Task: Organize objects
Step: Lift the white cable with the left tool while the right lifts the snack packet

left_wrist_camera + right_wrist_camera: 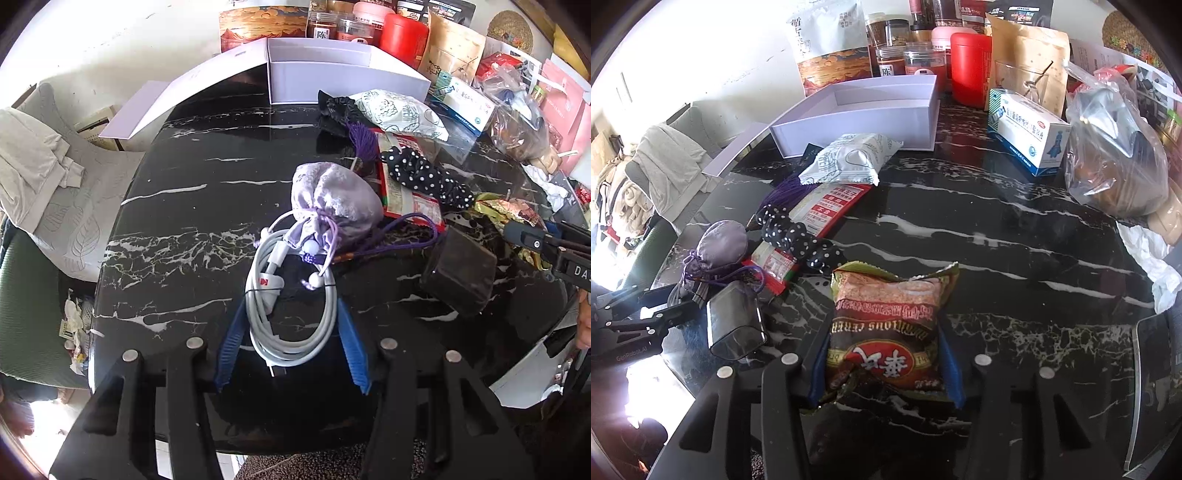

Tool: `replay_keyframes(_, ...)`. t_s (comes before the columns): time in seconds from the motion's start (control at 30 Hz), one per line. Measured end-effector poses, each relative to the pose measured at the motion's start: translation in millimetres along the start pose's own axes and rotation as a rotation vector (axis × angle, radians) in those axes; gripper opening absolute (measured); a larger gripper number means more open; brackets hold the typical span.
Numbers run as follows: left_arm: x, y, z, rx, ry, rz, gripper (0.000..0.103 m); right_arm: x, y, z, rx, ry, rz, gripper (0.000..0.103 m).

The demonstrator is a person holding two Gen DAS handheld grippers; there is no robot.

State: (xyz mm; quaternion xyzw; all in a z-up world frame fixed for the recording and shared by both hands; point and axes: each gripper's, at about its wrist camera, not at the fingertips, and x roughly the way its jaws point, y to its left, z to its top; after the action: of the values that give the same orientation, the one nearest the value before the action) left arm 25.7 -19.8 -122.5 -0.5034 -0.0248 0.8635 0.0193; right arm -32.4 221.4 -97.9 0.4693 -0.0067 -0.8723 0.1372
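In the left wrist view my left gripper (291, 306) is shut on a coiled white cable (295, 347), its blue pads pressing both sides of the coil on the black marble table (177, 229). A lilac drawstring pouch (336, 199) lies against the far end of the cable. In the right wrist view my right gripper (886, 354) is shut on a brown and green snack packet (886, 325) that lies on the table. An open white box (343, 74) (857, 110) stands at the back. The left gripper (665, 314) also shows at the left edge of the right wrist view.
A dark small box (458, 273) (735, 321), a polka-dot scrunchie (801, 236), a red flat packet (827, 206) and a white patterned packet (849, 158) lie between the grippers and the box. A medicine carton (1027, 140), a plastic bag (1115, 155) and jars line the back and right.
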Motion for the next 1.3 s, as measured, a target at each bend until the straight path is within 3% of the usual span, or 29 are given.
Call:
replay_keyframes(0.53,-60.2,0.5,17.7,-0.008,-0.124,-0.004,0.047,-19.0,3.5,3.1,-0.022,-0.058,0.064,0.042)
replay_keyframes(0.87,-54.1,7.6,11.3,-0.031,-0.109,-0.014,0.047,-20.4,5.7,-0.3,-0.033,-0.054,0.073,0.042)
replay_keyframes(1.3,-100.4,3.5,32.4,0.014,-0.255,-0.004,0.047,-28.6,9.1,9.5,-0.052,-0.095,0.080,0.042)
